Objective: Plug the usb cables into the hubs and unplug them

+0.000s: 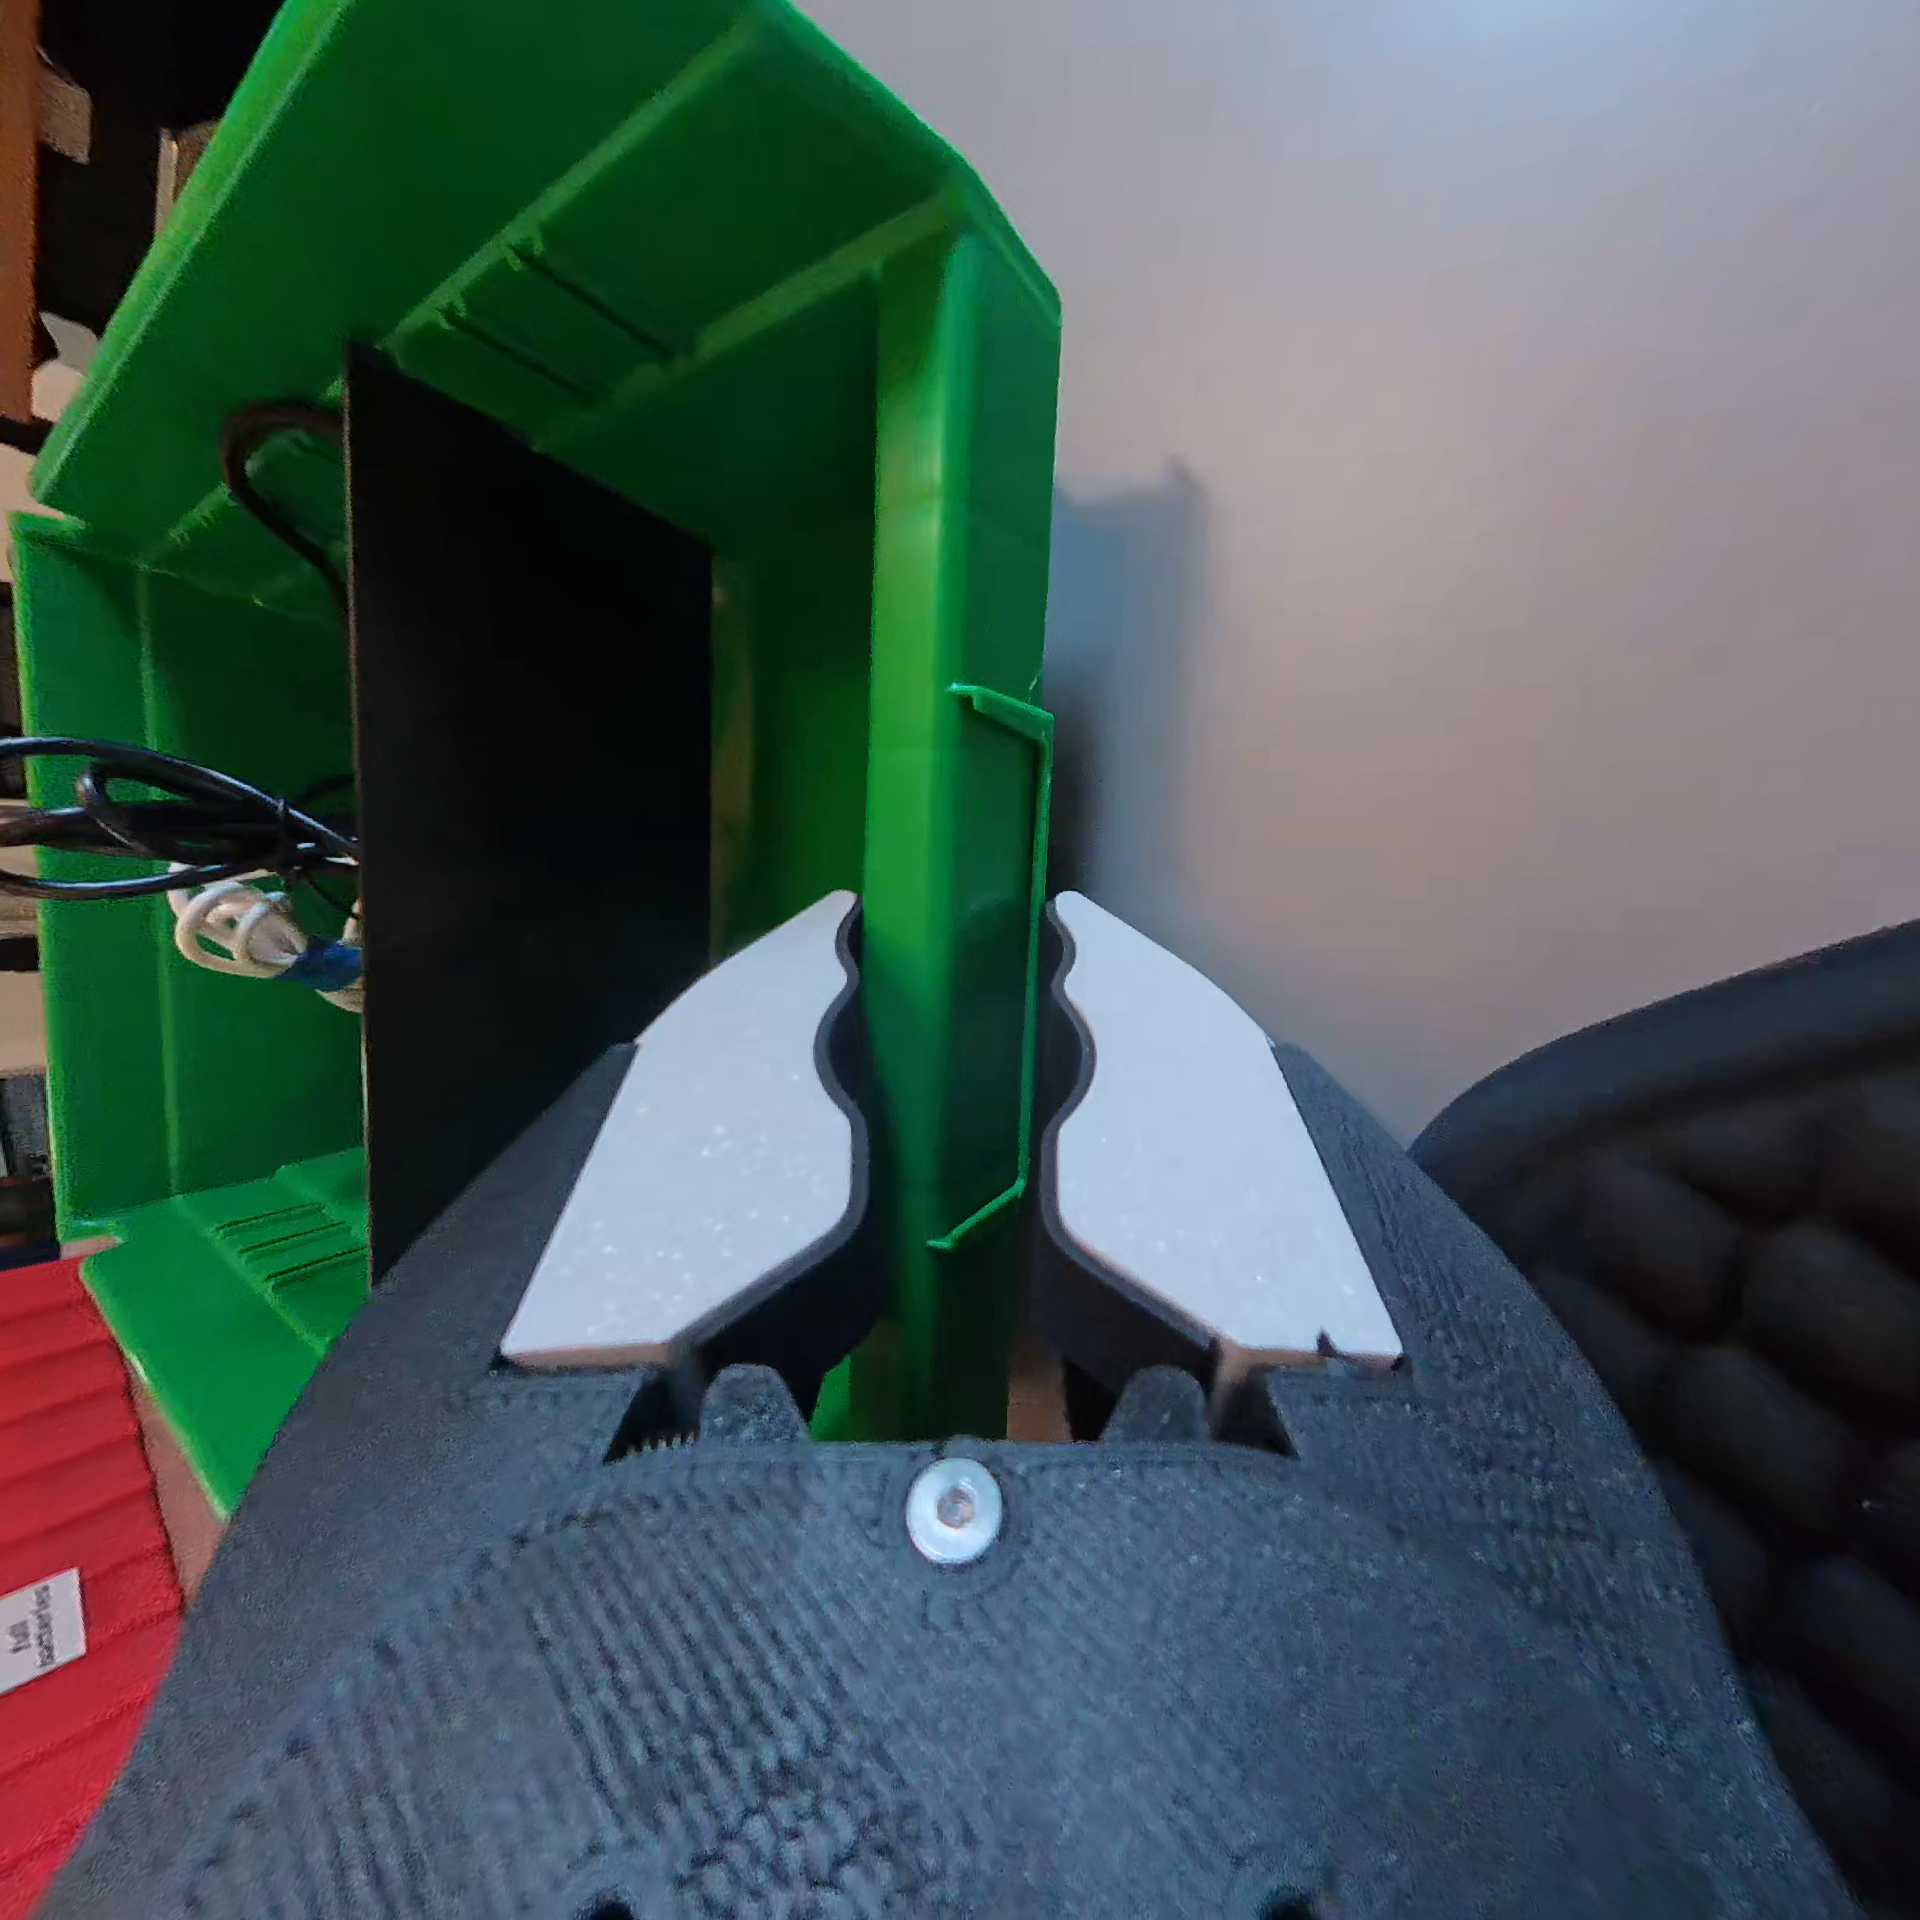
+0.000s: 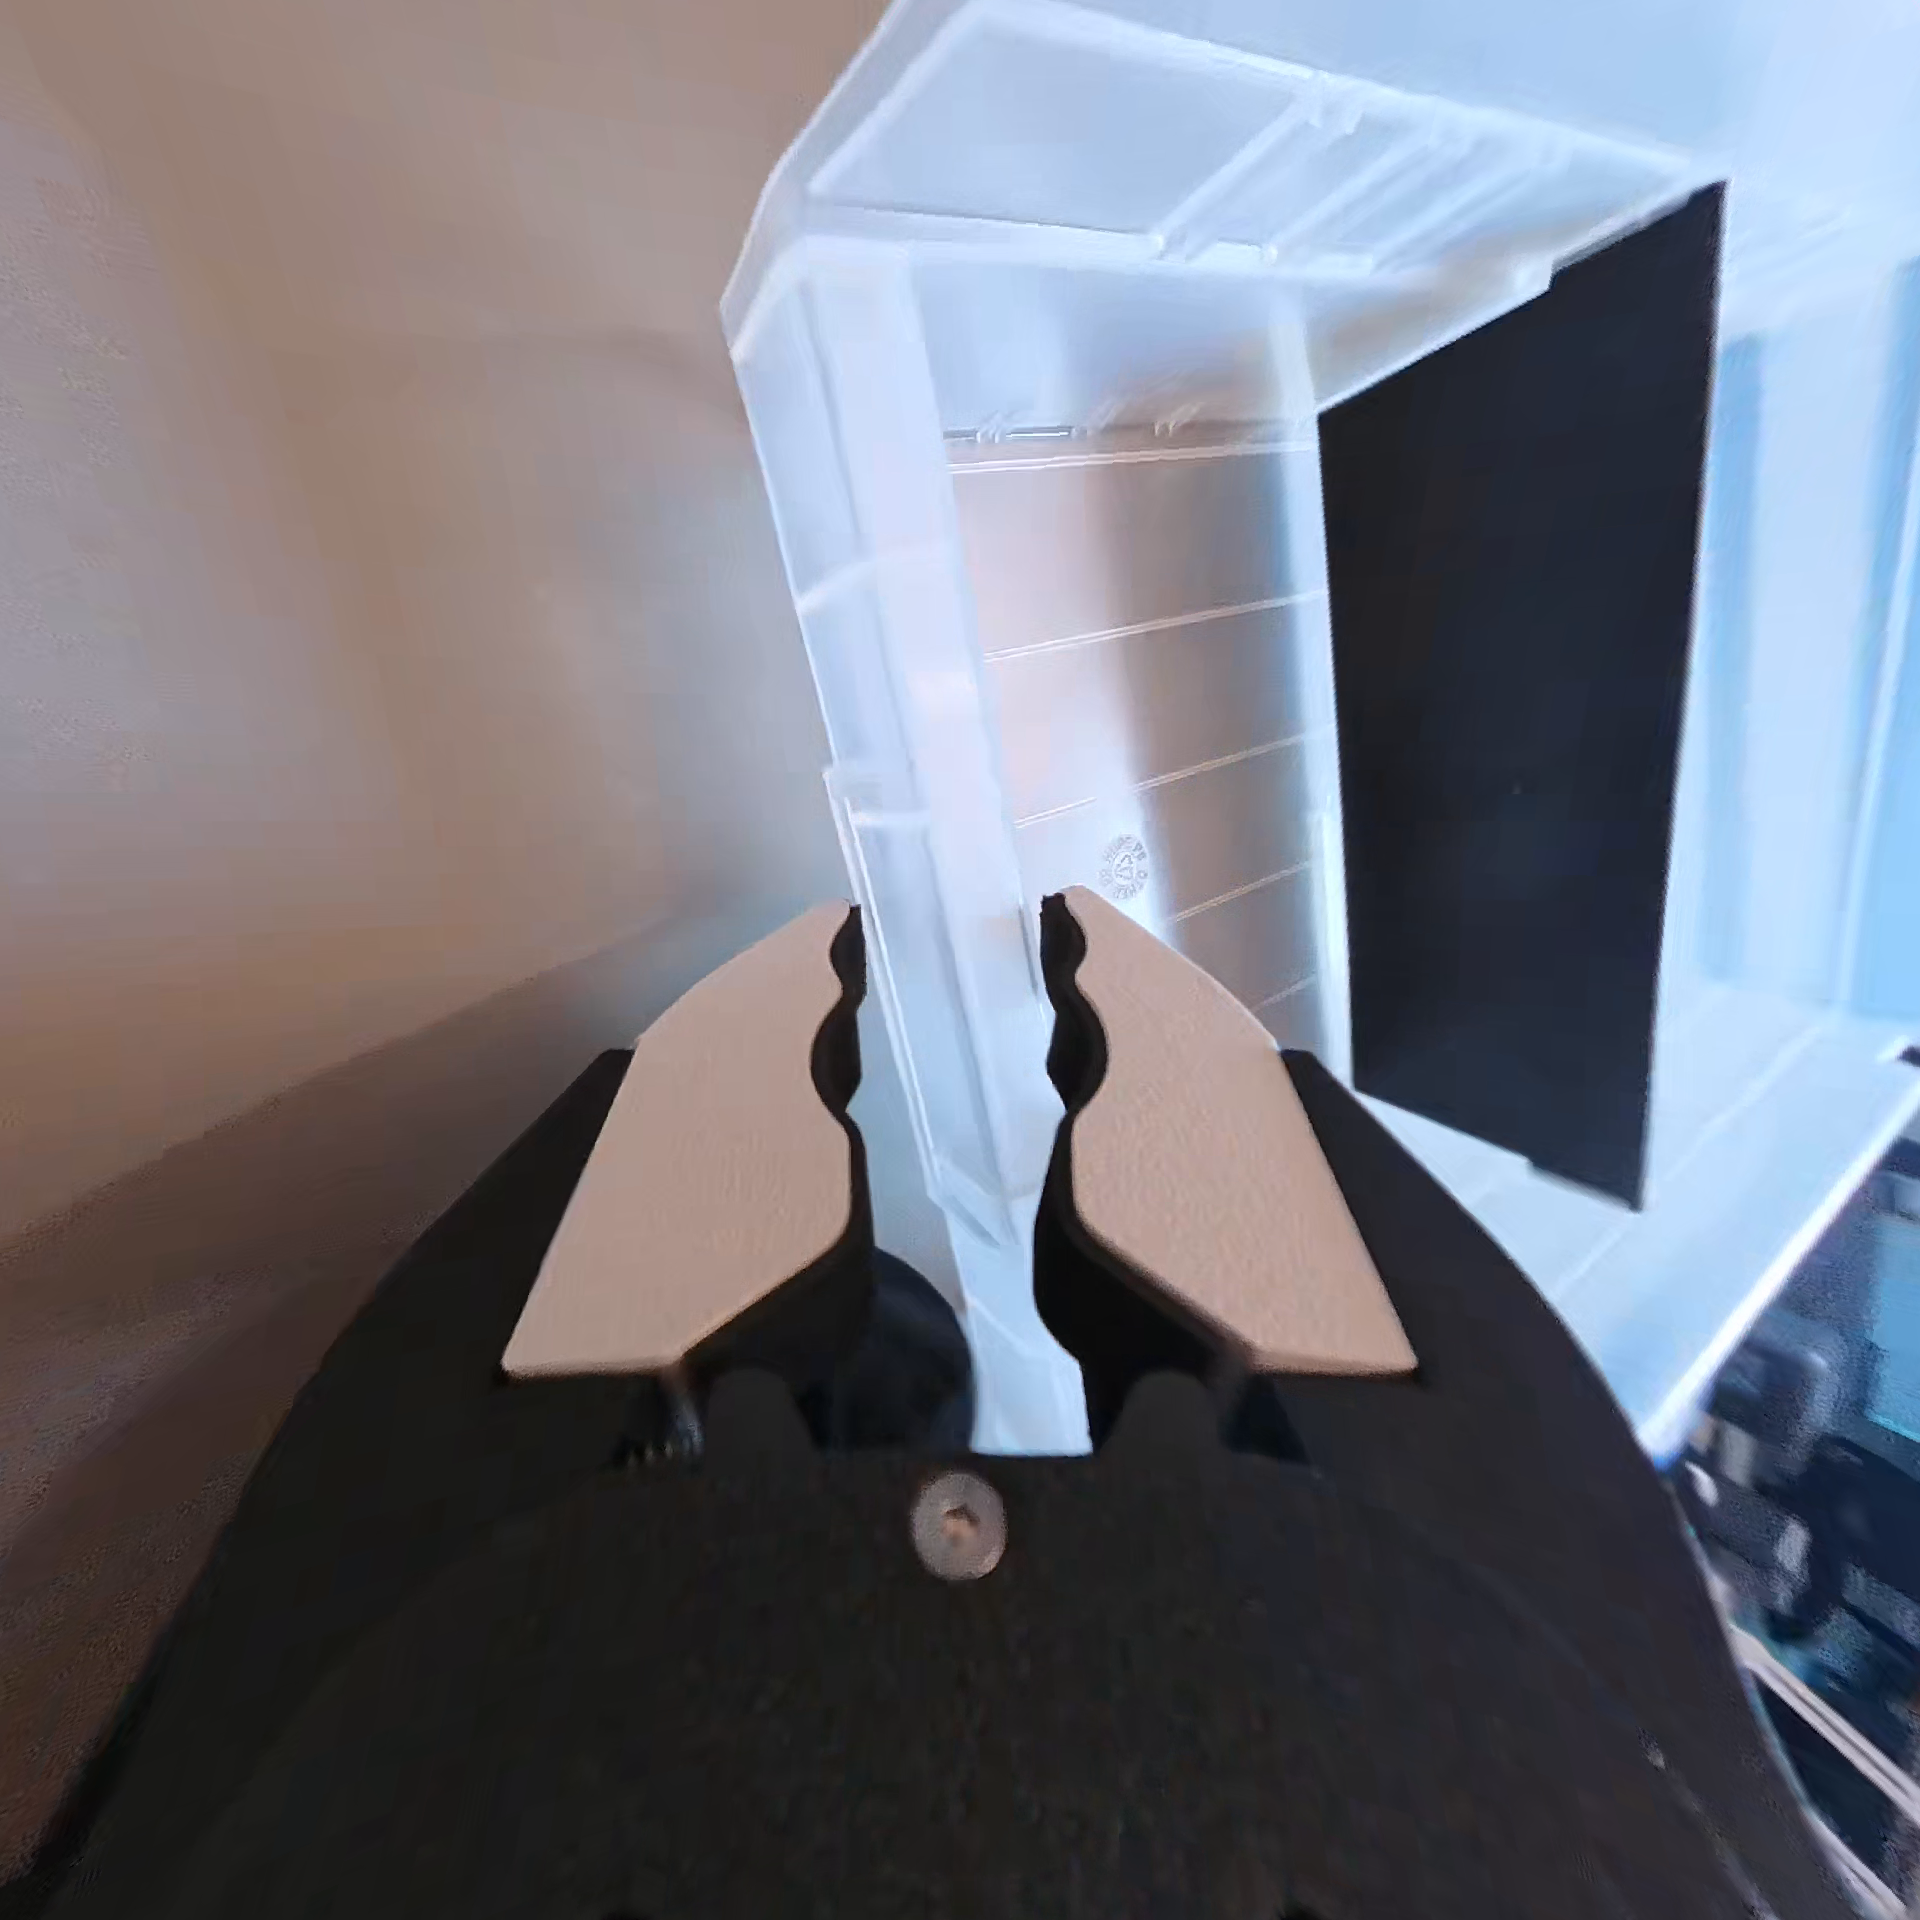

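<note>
1. Behind everything I see a plain pale wall [image 1: 1507, 416]; it reads warmer and beige in the right wrist view.
2. My left gripper [image 1: 951, 925] has its two fingers set on either side of the front wall of a green bin [image 1: 623, 260], which appears tipped so its open mouth faces me. The jaws are partly closed on that wall, touching or very nearly so.
3. Inside the green bin stands a black divider panel [image 1: 520, 779]. To its left, thin black cables [image 1: 177, 810] loop across, with a coiled white cable [image 1: 239, 930] just below them. I cannot make out any plug or hub there.
4. A red bin [image 1: 62, 1507] with a small white label lies at the lower left, and a dark ribbed cushion [image 1: 1714, 1299] sits at the right edge.
5. My right gripper [image 2: 951, 920] straddles the front wall of a clear plastic bin [image 2: 1091, 468] in the same way, jaws narrowed around it. The frame is blurred, so I think they are gripping but cannot swear to contact.
6. A black divider [image 2: 1507, 675] stands inside the clear bin, to the right of my fingers.
</note>
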Motion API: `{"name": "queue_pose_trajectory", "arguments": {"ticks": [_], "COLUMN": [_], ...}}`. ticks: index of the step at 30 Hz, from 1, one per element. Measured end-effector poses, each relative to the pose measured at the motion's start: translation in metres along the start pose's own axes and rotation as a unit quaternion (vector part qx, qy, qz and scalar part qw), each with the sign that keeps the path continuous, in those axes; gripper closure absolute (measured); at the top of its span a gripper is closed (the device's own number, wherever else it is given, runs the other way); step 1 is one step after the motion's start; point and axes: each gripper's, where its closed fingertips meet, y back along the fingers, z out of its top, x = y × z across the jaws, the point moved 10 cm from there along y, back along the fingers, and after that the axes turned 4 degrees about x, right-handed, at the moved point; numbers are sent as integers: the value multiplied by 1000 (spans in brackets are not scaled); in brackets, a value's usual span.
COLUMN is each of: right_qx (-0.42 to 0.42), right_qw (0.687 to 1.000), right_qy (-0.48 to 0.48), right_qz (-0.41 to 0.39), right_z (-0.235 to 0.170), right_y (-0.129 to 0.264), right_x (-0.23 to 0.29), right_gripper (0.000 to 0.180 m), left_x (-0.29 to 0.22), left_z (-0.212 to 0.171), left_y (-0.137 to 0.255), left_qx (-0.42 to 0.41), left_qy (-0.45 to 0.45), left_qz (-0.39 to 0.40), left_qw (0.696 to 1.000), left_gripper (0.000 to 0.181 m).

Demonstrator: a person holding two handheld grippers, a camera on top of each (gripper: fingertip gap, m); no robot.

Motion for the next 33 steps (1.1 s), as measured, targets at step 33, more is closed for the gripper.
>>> {"name": "queue_pose_trajectory", "arguments": {"ticks": [33], "right_qx": [-344], "right_qw": [924], "right_qy": [-153], "right_qz": [-68], "right_z": [22], "right_y": [-30], "right_x": [-96], "right_gripper": [146], "left_x": [38], "left_z": [-17], "left_y": [29], "left_qx": [-375], "left_qy": [317], "left_qz": [-19], "left_qw": [871], "left_gripper": [136]}}
